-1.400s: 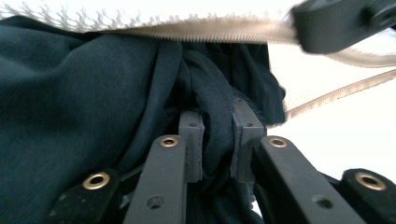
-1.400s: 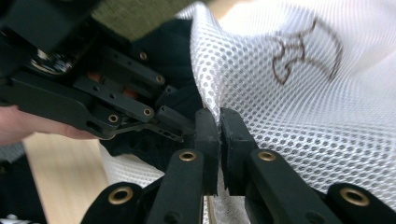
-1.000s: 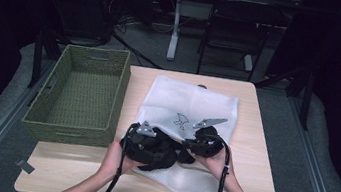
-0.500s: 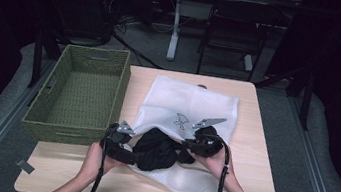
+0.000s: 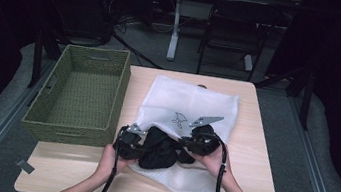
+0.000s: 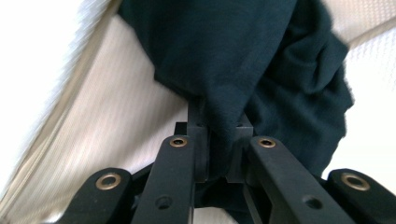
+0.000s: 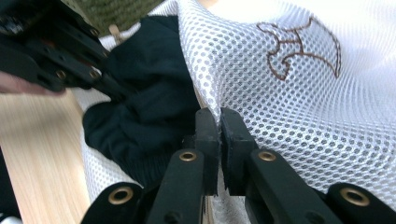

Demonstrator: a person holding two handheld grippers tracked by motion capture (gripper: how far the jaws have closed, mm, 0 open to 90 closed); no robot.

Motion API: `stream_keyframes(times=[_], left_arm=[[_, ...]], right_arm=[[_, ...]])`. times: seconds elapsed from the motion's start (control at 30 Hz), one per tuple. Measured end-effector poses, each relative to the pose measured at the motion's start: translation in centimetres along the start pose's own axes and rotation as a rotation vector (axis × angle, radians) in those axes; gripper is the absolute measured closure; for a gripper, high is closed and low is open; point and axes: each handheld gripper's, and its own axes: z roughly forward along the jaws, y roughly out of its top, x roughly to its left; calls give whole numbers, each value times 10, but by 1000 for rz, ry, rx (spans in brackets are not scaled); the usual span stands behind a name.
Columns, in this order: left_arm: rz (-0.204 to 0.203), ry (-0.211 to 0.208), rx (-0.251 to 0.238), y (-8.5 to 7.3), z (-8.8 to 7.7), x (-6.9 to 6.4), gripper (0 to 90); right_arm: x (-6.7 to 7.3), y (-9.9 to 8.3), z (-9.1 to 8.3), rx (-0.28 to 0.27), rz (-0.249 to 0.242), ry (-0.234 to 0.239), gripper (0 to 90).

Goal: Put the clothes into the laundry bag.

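A white mesh bag (image 5: 192,104) with a small embroidered emblem lies across the table, and a black garment (image 5: 161,150) bunches at its near opening. My left gripper (image 5: 134,144) sits at the garment's left side. Its jaws have just been closing, and in the left gripper view the left gripper (image 6: 219,126) now pinches a fold of the black garment (image 6: 233,60). My right gripper (image 7: 218,119) is shut on the edge of the mesh bag (image 7: 289,93), holding that edge up beside the garment (image 7: 144,112). In the high view the right gripper (image 5: 192,142) is at the garment's right.
A green woven basket (image 5: 83,94) stands at the left of the wooden table (image 5: 251,153), close to my left hand. Bare tabletop lies to the right of the bag and along the near edge. A chair and desk legs stand beyond the table.
My left gripper drew away to the left, then came back right and down to the garment and closed on it. The right gripper kept its hold on the bag's edge.
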Motion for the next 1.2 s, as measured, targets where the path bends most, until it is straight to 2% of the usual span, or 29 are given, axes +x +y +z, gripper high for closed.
stream_keyframes(times=[0.07, 0.13, 0.23, 0.27, 0.4, 0.47, 0.57, 0.6, 0.67, 0.7, 0.73, 0.8, 0.87, 1.0, 1.03, 1.07, 1.17, 1.2], left_arm=[[18, 0, -13, 7, 0, -4, 848], [30, -21, -15, 13, 2, -9, 848], [30, -31, -22, 16, 7, -12, 848], [36, -38, -28, 18, 13, -15, 848], [39, -36, -48, 26, 21, -19, 847], [31, -17, -82, 31, 23, -19, 846], [32, 1, -99, 35, 22, -18, 844], [28, 21, -120, 37, 20, -16, 841], [31, 36, -114, 37, 19, -14, 819], [30, 39, -107, 36, 18, -12, 819], [8, 29, -88, 33, 20, -7, 797], [-8, 26, -86, 31, 25, -3, 794], [-8, 27, -77, 28, 27, -1, 807], [2, 30, -95, 29, 27, -2, 840], [2, 31, -100, 30, 27, -1, 840], [-4, 35, -108, 30, 26, 0, 840], [-15, 42, -111, 30, 28, 2, 829], [-11, 41, -106, 30, 28, 3, 817]], right_arm=[[1, 4, -1, -21, 0, 6, 870], [3, 7, -4, -41, -5, 13, 869], [4, 9, -9, -62, 1, 26, 870], [5, 11, -14, -90, 2, 42, 870], [5, 13, -21, -127, 1, 57, 869], [5, 13, -24, -138, 10, 71, 869], [4, 13, -25, -140, 11, 79, 869], [2, 10, -24, -116, 11, 71, 869], [-2, 6, -20, -77, 7, 47, 868], [-2, 6, -20, -77, 7, 47, 868], [-6, 0, -15, -58, 21, 41, 869], [-7, -1, -14, -51, 30, 39, 869], [-6, 0, -13, -65, 28, 35, 869], [-1, 3, -18, -101, 20, 47, 869], [3, 6, -27, -143, 21, 62, 870], [3, 7, -29, -158, 25, 72, 869], [2, 5, -27, -146, 38, 73, 869], [0, 4, -24, -125, 32, 61, 869]])
